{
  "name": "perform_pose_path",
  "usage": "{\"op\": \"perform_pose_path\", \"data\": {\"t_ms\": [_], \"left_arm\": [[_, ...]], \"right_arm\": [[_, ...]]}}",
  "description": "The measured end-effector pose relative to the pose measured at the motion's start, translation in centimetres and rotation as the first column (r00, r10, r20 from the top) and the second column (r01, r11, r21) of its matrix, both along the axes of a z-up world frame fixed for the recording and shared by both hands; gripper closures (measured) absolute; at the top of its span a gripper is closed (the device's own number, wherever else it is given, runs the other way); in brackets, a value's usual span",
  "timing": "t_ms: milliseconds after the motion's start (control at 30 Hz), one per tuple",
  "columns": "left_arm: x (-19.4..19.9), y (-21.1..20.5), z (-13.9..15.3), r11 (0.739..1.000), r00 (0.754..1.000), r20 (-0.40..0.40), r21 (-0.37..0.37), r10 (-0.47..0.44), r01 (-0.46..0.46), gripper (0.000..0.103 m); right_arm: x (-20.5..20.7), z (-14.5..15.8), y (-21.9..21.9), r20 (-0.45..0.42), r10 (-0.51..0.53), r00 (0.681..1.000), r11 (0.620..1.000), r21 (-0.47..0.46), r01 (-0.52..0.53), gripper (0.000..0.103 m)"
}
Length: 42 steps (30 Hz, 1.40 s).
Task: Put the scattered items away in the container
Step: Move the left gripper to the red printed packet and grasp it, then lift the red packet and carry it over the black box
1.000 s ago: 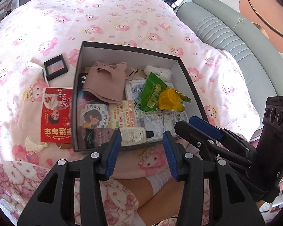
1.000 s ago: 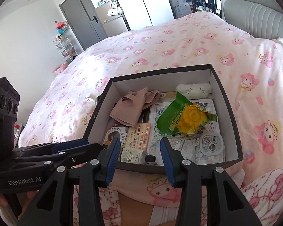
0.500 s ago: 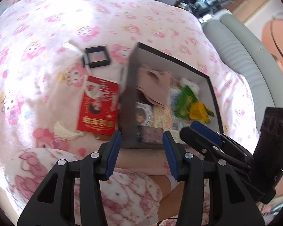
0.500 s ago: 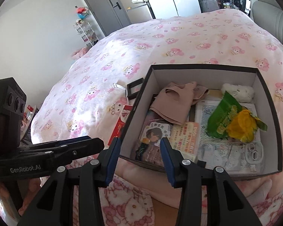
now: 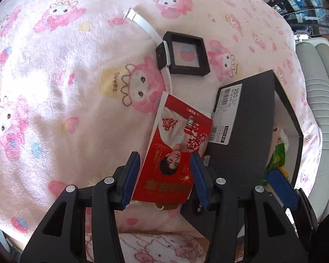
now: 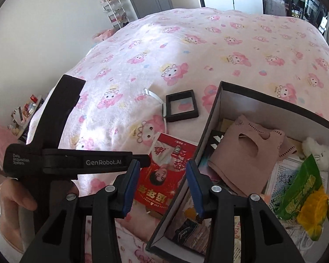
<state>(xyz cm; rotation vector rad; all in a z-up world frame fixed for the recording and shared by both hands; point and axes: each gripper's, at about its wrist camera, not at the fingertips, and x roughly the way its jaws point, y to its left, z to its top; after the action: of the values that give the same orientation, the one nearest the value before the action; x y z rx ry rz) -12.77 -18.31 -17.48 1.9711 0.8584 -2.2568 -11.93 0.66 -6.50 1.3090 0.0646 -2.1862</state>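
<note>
Left gripper (image 5: pixel 165 178) jaws parted, nothing pinched; the red packet (image 5: pixel 175 151) lies flat on the pink blanket (image 5: pixel 65 87) and shows in the gap between the blue pads, whether they touch it I can't tell; right gripper (image 6: pixel 163 186) jaws also apart and empty, hovering over the box's near-left wall; the black box (image 6: pixel 210 118) sits just right of the packet, already holding a folded pink garment (image 6: pixel 241 151), a green and yellow wrapper (image 6: pixel 304 199), a white plush (image 6: pixel 317 151) and flat cards; outside it remain the packet, a black square frame case (image 5: pixel 187 53) and a white-strapped watch (image 5: pixel 163 55) touching that case's left edge

Risks, as judgement: the packet is thin and flat on soft fleece, so closing may bunch blanket with it or slide off; its right edge lies against or under the box wall, so lifting could nudge the box; the two grippers are close together and could knock each other

Hard to make out: the packet's lower edge behind the left pads; a tassel-like fringe there is barely visible; the watch face is too small to read; box contents mostly hidden in left view; the box's far right is cut off in right view
</note>
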Motion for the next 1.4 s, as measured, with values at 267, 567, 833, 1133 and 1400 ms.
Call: {"op": "perform_pose_path", "data": {"t_ms": [267, 567, 833, 1133, 1400], "left_arm": [[-1.5, 0.9, -3.3, 0.999, 0.999, 0.045, 0.052, -0.016, 0.014, 0.05], [-0.2, 1.0, -1.3, 0.996, 0.998, -0.059, 0.088, -0.015, 0.021, 0.05], [0.9, 1.2, 0.6, 0.983, 0.984, -0.171, 0.168, -0.042, 0.071, 0.074], [-1.6, 4.3, -1.7, 0.985, 0.987, -0.064, 0.077, -0.148, 0.153, 0.097], [0.9, 1.1, 0.8, 0.972, 0.986, -0.164, 0.229, -0.01, 0.048, 0.103]], "right_arm": [[-1.8, -0.6, 0.8, 0.011, -0.086, 0.996, 0.996, -0.001, 0.086, 0.063], [-0.4, -1.2, 3.8, 0.075, -0.17, 0.983, 0.979, -0.102, 0.177, 0.063], [0.2, -2.1, 4.8, 0.127, -0.192, 0.973, 0.973, -0.106, 0.206, 0.063], [0.7, -2.4, 5.3, 0.135, -0.182, 0.974, 0.973, -0.116, 0.198, 0.063], [1.2, -1.2, 6.5, 0.151, -0.157, 0.976, 0.969, -0.167, 0.181, 0.063]]}}
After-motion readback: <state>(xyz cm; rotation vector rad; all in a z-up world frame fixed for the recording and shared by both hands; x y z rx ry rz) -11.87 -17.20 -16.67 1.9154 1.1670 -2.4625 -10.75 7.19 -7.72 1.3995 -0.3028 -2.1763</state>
